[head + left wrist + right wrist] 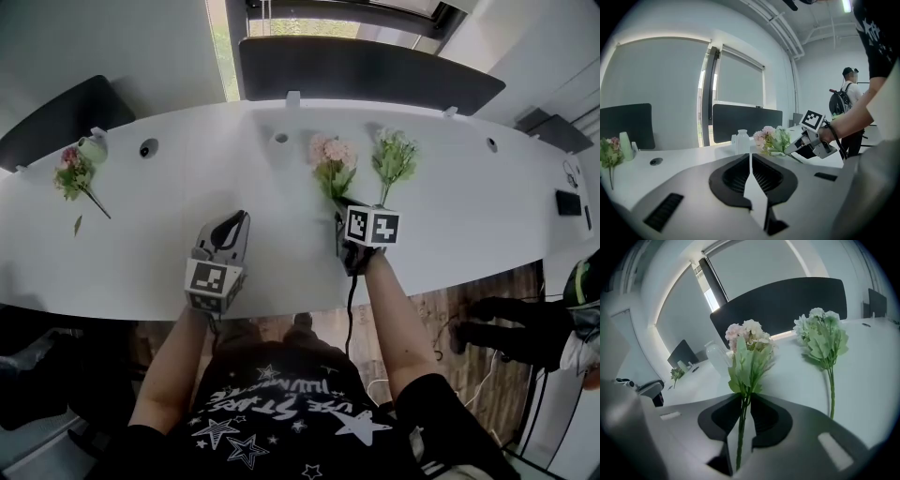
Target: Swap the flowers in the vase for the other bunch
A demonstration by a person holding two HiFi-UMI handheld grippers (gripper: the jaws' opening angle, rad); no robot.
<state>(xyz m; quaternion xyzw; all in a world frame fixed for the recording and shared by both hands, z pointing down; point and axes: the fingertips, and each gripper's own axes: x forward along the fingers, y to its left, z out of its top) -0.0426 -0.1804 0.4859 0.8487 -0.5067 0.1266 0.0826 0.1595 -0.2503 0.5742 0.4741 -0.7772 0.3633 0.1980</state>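
Observation:
My right gripper [343,219] is shut on the stems of a pink flower bunch [333,161] and holds it low over the white table [169,206]. In the right gripper view the green stems run between the pads [749,420], and the pink blooms [749,336] stand upright. A green-and-white bunch [394,157] lies on the table just right of it, also in the right gripper view [823,339]. The white vase [742,141] stands further back, with nothing in its neck [716,356]. To the left, my left gripper [236,221] hovers shut with nothing in it [750,165].
A third small bunch [74,174] and a pale green cup [94,147] sit at the table's far left. Dark chair backs [366,67] line the far edge. A black device [567,202] lies at the right end. A person with a backpack [843,101] stands beyond.

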